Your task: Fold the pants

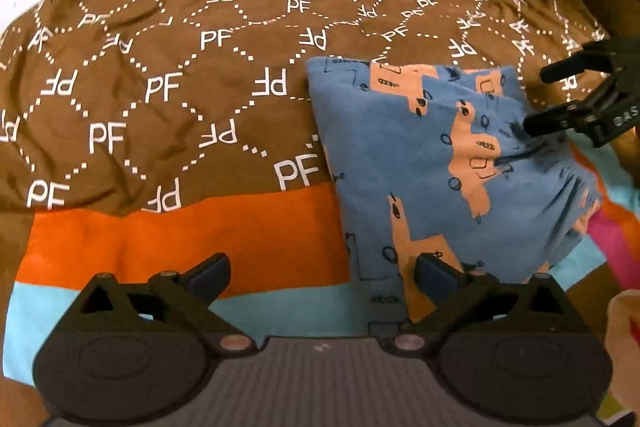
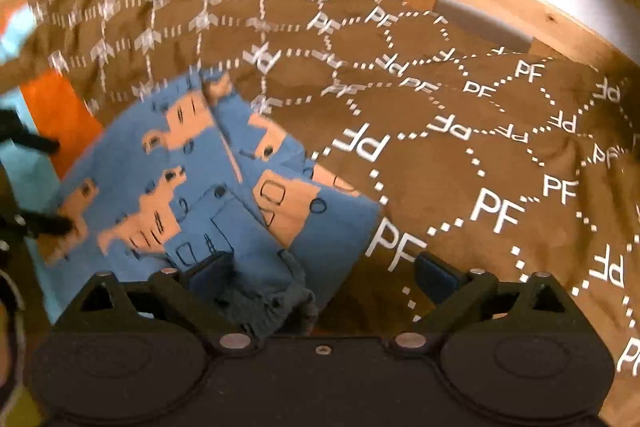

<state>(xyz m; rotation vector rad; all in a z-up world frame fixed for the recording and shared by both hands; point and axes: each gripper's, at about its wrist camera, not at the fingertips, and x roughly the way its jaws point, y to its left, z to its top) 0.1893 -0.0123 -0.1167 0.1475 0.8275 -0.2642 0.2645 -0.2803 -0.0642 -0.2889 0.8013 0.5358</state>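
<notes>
Lying folded, blue pants on brown "PF"-printed blanket, left gripper and right gripper jaws released, empty.

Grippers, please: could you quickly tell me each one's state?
Left gripper: open, holding nothing.
Right gripper: open, empty, over the folded pants.

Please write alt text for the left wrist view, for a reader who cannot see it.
Blue pants with a tan print lie folded on a brown bedspread marked PF. The open left tongs are empty at the bottom, and the open right tongs reach in from the right.
</notes>
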